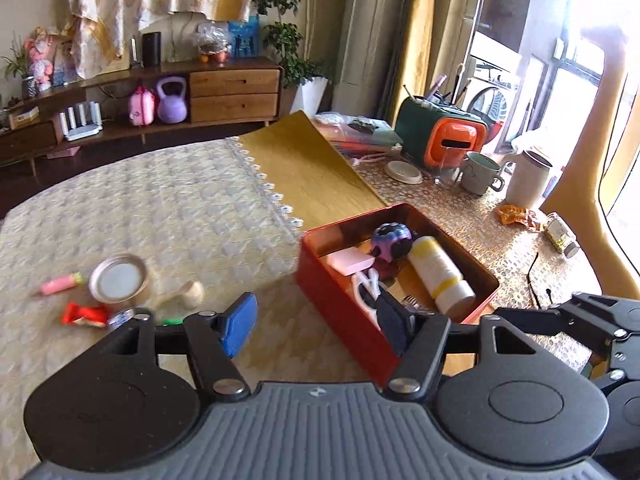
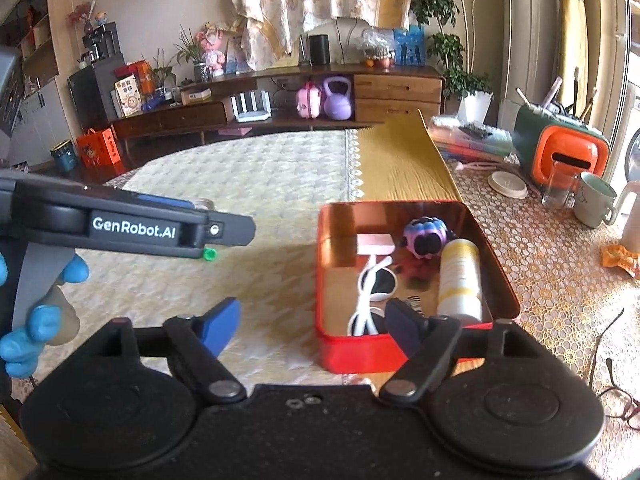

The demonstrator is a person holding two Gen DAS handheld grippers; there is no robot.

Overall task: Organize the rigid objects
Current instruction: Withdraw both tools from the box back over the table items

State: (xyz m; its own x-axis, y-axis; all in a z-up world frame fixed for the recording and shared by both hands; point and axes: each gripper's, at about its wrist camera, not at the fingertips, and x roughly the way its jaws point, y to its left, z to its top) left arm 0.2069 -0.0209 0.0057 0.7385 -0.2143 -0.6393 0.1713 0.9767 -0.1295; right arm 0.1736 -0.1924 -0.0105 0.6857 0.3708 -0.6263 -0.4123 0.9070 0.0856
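Left gripper: hovering over the cream tablecloth with its blue pads spread wide and nothing between them; its right finger is standing in front of the near left corner of the red tin.
Right gripper: also gaping wide and carrying nothing, sitting just before the tin's near wall.
Red tin: lying on the table where the cream cloth is meeting the gold runner, lid off.
Tin contents: white sunglasses are lying toward the near left, a pink block is sitting at the far left, a purple-and-black ball is resting at the far wall, and a white-and-yellow bottle is lying along the right side.
Loose items: a round metal lid, a pink tube, a red wrapper and a pale, blurred lump are lying on the cream cloth toward the table's left edge, well apart from the tin.
Green cap: peeking out just under the left gripper in the right wrist view.
Right edge of the table: a mug, a white pitcher and an orange-and-green box are standing there.
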